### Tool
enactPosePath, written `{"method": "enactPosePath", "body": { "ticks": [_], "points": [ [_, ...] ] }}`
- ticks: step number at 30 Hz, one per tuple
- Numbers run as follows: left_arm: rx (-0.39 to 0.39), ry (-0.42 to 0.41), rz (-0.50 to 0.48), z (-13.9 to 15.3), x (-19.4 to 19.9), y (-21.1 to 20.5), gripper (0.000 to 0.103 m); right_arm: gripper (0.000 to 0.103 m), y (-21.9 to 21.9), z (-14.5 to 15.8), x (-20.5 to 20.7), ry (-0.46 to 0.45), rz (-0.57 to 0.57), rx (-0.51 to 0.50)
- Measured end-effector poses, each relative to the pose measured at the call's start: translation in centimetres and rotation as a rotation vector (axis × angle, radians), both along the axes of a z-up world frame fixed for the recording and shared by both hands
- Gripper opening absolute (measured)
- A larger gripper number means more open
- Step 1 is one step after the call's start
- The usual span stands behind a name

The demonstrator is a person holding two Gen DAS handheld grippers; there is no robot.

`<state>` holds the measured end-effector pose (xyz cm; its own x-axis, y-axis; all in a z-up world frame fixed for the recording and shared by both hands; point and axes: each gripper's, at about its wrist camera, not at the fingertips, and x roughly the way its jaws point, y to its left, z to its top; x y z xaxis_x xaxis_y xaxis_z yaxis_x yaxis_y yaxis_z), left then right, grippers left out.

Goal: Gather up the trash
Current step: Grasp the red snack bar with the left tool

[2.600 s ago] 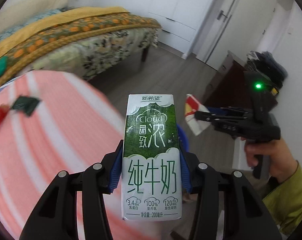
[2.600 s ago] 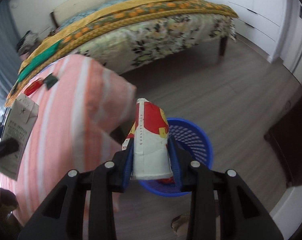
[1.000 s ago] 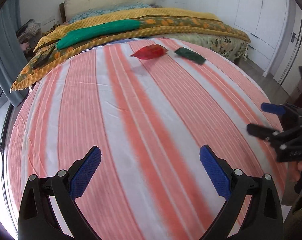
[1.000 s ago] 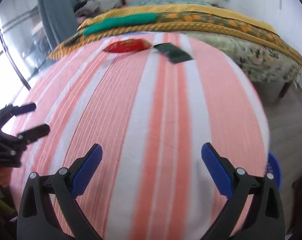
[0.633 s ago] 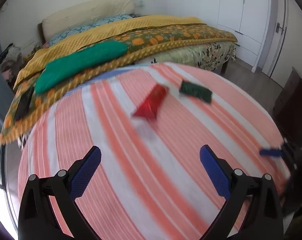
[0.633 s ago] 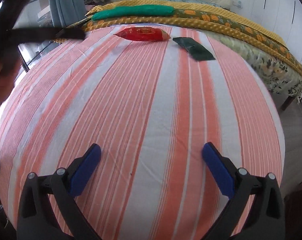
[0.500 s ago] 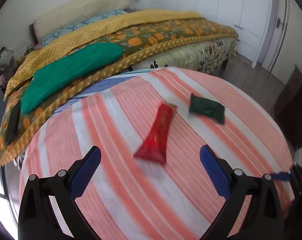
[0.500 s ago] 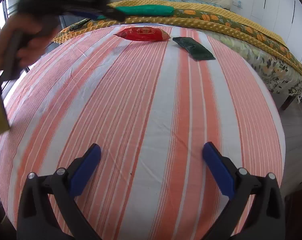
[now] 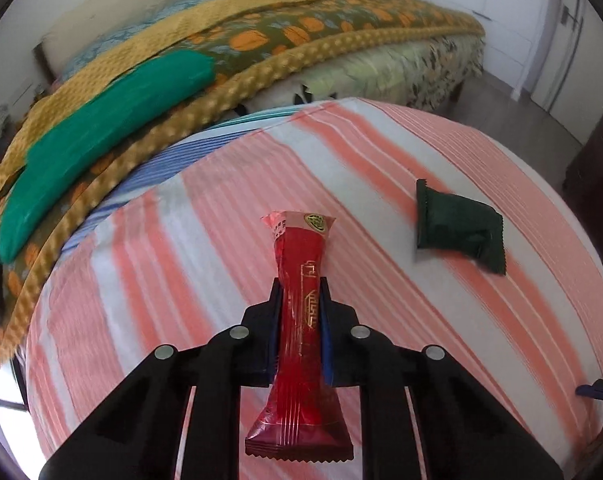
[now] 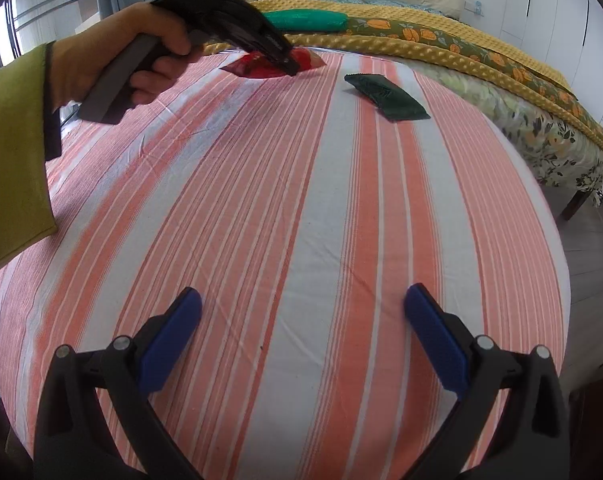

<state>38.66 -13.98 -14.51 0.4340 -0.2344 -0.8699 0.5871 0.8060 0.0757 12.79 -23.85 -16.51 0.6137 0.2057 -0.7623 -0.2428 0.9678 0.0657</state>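
Observation:
My left gripper (image 9: 300,292) is shut on a long red snack wrapper (image 9: 299,304), gripped around its middle on the orange-and-white striped table cloth (image 9: 381,160). In the right wrist view the left gripper (image 10: 291,66) sits on the red wrapper (image 10: 257,66) at the far side of the table. A dark green wrapper (image 9: 457,226) lies to the right of the red one, and shows in the right wrist view (image 10: 385,96). My right gripper (image 10: 301,320) is open and empty, above the near part of the table.
A bed with a yellow and orange floral cover (image 9: 281,36) and a green bundle (image 9: 101,128) stands just behind the table. White wardrobes (image 10: 561,12) line the far right wall. Grey wood floor (image 9: 521,116) lies to the right of the table.
My left gripper moved forward to the red wrapper and shut on it. Both grippers had earlier let go of the milk carton and the red-and-white wrapper. My right gripper has stayed open, almost still.

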Motion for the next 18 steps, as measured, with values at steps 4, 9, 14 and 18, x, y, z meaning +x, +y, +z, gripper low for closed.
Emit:
{"method": "enactPosePath", "body": {
  "ticks": [4,9,14,18],
  "points": [
    [-0.088,0.017,0.117,1.5,-4.5,5.1,0.015,0.099,0.0,0.0,-0.1,0.000,0.000,0.001],
    [-0.096,0.018,0.176,1.3,-13.1,10.6,0.015,0.099,0.0,0.1,-0.1,0.000,0.000,0.000],
    [-0.155,-0.025,0.230,1.0,-18.5,13.4,0.020,0.099,0.0,0.2,-0.1,0.000,0.000,0.000],
    [-0.163,-0.077,0.223,0.8,-20.0,13.3,0.073,0.099,0.0,0.2,-0.1,0.000,0.000,-0.001]
  ]
}}
